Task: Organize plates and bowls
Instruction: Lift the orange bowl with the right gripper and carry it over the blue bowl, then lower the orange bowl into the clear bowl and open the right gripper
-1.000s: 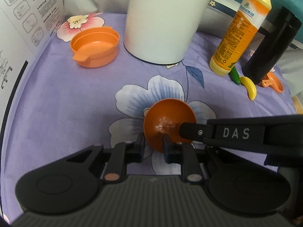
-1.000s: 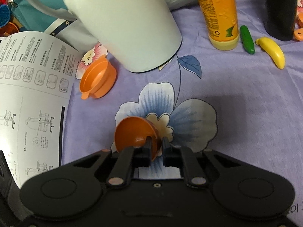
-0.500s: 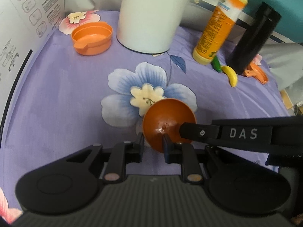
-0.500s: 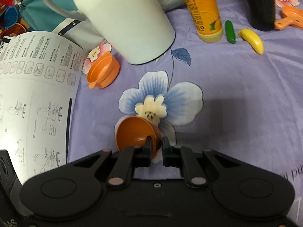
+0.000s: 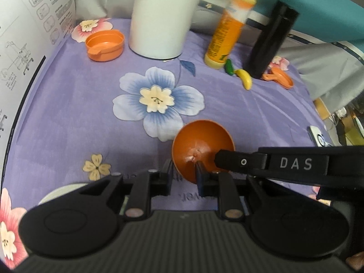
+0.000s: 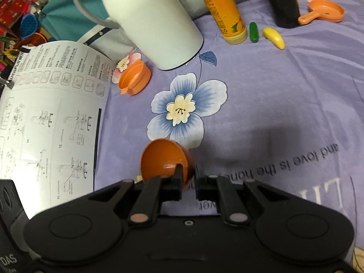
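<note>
Both grippers have drawn the small orange bowl back toward the near edge of the purple floral cloth. Left gripper and right gripper each pinch its rim, the bowl tilted above the cloth. Two thin rim holds pulling unevenly could twist it loose, short of the orange dish in the far-left corner.

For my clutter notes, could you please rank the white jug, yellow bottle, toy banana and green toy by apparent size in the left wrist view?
1. White jug
2. Yellow bottle
3. Toy banana
4. Green toy; partly hidden, so unsure against the banana.

Two orange bowls, two bottles
</note>
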A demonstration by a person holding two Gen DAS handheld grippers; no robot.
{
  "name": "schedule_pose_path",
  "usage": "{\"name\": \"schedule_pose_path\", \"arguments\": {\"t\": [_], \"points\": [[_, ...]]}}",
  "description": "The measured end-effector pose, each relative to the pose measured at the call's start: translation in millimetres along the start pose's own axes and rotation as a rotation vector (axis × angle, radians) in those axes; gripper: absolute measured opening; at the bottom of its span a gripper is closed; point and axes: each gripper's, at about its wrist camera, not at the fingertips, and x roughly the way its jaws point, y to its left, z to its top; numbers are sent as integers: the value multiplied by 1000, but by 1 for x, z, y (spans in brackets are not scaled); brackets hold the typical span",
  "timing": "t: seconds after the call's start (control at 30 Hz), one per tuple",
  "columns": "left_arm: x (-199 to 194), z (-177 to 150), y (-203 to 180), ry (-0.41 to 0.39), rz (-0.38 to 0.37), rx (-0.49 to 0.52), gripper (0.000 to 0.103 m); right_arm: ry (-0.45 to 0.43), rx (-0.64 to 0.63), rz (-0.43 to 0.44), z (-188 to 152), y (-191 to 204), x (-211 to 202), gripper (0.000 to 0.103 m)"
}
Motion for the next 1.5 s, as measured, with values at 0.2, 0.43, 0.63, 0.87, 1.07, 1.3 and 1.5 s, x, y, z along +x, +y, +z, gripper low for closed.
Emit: {"name": "schedule_pose_path", "arguments": {"t": [0.2, 0.43, 0.63, 0.87, 1.07, 1.3, 1.5], "points": [[-23, -16, -16, -17, -13, 18, 19, -39, -15, 25, -15, -5, -33, 11], [-42, -33, -34, -20, 2, 60, 19, -65, -3, 48, -35, -15, -58, 11], [-48, -49, -48, -5, 5, 84, 19, -63, 14, 58, -54, -31, -75, 11], [-43, -64, -62, 29, 9, 112, 19, -33, 33, 34, -67, -49, -84, 11], [-35, -71, -74, 62, 15, 146, 20, -20, 62, 33, -75, -64, -83, 11], [-24, -73, -79, 94, 26, 164, 22, 2, 92, 29, -79, -76, -76, 13], [-17, -73, -80, 109, 39, 165, 23, 15, 111, 37, -79, -81, -70, 13]]}}
